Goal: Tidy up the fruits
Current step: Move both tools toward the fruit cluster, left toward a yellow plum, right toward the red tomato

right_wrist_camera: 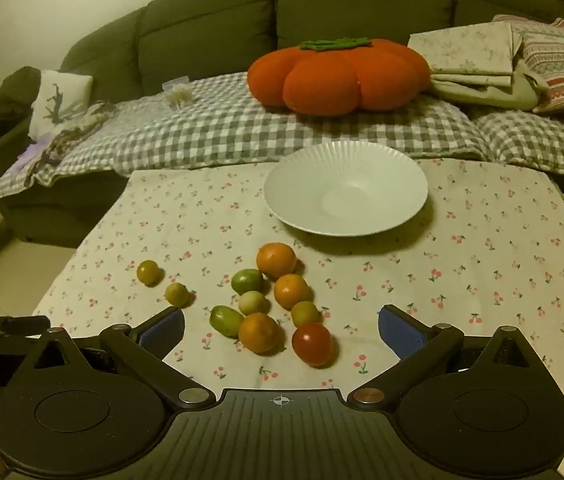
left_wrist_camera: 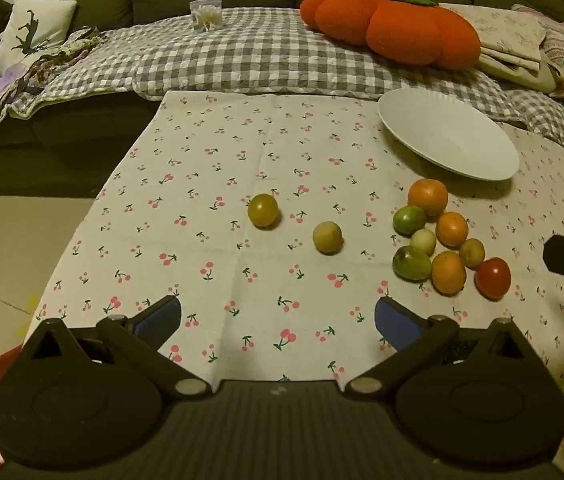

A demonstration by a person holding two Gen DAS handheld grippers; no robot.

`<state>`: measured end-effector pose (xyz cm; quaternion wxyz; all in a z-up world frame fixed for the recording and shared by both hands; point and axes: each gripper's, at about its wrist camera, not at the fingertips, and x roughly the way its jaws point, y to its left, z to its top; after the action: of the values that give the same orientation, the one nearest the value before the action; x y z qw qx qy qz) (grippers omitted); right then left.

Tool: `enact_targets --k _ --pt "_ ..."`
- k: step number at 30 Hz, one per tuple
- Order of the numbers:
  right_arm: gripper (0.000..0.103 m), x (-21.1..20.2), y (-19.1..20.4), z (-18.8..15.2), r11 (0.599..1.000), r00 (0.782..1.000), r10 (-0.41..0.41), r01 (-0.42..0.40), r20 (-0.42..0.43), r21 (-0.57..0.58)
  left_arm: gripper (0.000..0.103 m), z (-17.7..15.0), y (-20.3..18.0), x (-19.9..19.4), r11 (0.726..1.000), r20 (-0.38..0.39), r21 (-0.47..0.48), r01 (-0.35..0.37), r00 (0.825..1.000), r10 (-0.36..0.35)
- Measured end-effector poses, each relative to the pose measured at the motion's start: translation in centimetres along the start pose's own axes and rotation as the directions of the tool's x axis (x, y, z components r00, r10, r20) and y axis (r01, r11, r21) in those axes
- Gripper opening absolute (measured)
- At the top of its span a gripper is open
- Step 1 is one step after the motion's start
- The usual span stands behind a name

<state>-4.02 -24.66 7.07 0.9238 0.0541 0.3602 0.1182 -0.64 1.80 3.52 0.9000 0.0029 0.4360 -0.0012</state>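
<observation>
Several small fruits lie on the cherry-print tablecloth (left_wrist_camera: 241, 272): a cluster of orange, green, yellow and one red fruit (left_wrist_camera: 492, 278), plus two loose yellow-green fruits (left_wrist_camera: 263, 210) (left_wrist_camera: 327, 237) to its left. A white plate (left_wrist_camera: 448, 134) stands empty behind the cluster. My left gripper (left_wrist_camera: 277, 320) is open and empty, near the front edge, short of the loose fruits. In the right wrist view the right gripper (right_wrist_camera: 282, 330) is open and empty, with the red fruit (right_wrist_camera: 312, 344) and an orange fruit (right_wrist_camera: 258, 332) between its fingers' line. The plate (right_wrist_camera: 346, 188) is beyond.
A sofa with a checked blanket (left_wrist_camera: 249, 56), an orange pumpkin cushion (left_wrist_camera: 394, 28) and folded linens (right_wrist_camera: 478, 60) stands right behind the table. A small clear box (left_wrist_camera: 205, 14) sits on the blanket. The floor (left_wrist_camera: 13, 240) drops off at the table's left.
</observation>
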Motion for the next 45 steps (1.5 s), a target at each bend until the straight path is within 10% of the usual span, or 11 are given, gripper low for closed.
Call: enact_targets --k 25,34,45 --pt "0.101 2.7 -1.9 -0.7 0.998 0.994 -0.053 0.056 -0.093 0.027 0.102 -0.1 0.8 2.3 1.000 -0.018 -0.029 0.006 1.000 -0.006" --pt "0.093 4.5 -3.7 -1.3 0.993 0.992 -0.050 0.062 -0.114 0.103 0.098 1.7 5.5 4.1 0.975 0.001 -0.219 0.025 1.000 -0.025" --pt "0.077 6.7 -3.6 -2.0 0.992 0.987 -0.037 0.055 -0.154 0.110 0.063 2.3 2.2 6.9 0.981 0.064 -0.117 0.154 0.987 -0.148"
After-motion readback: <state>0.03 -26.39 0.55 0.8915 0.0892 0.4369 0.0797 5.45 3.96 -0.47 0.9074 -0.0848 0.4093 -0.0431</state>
